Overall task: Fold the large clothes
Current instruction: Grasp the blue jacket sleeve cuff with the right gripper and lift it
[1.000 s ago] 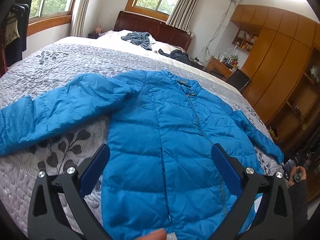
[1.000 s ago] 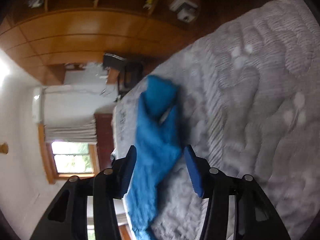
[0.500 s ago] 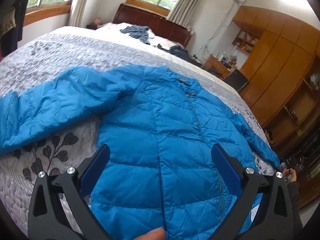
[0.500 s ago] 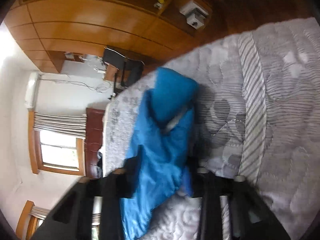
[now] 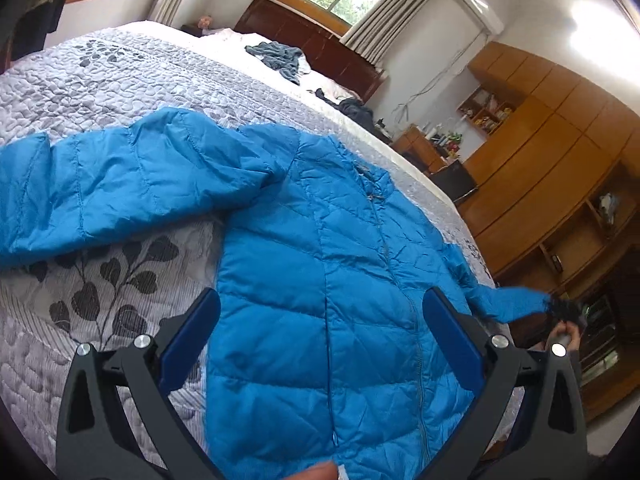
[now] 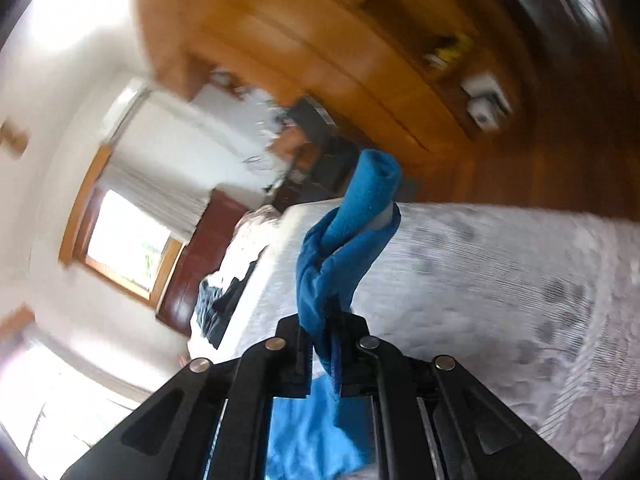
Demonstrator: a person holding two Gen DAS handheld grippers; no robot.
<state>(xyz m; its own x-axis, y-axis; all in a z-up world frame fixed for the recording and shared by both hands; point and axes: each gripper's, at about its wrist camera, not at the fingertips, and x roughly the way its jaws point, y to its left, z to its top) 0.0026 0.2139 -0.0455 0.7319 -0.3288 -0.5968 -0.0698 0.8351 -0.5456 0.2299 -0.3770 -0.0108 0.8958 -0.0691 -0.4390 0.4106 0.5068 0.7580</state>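
My left claw (image 5: 320, 344) hung wide open above the lower front of the blue down jacket (image 5: 320, 280), its blue pads well apart and touching nothing. The jacket lay front up on the grey quilted bedspread (image 5: 100, 92), zip closed, collar toward the dark wooden headboard (image 5: 320, 52). One sleeve (image 5: 120, 184) stretched flat across the bedspread to the left. The other sleeve (image 5: 508, 300) ran off toward the right edge of the bed, lifted clear of the quilt at its cuff.

My right claw (image 6: 326, 356) was clamped tight on that sleeve (image 6: 344, 248) near the cuff; the fabric twisted up out of the closed jaws, with the cuff end standing above them. That view was blurred. A hand (image 5: 566, 334) showed at the sleeve's far end in the left view. A wooden wardrobe (image 5: 560, 152) stood beyond the bed.
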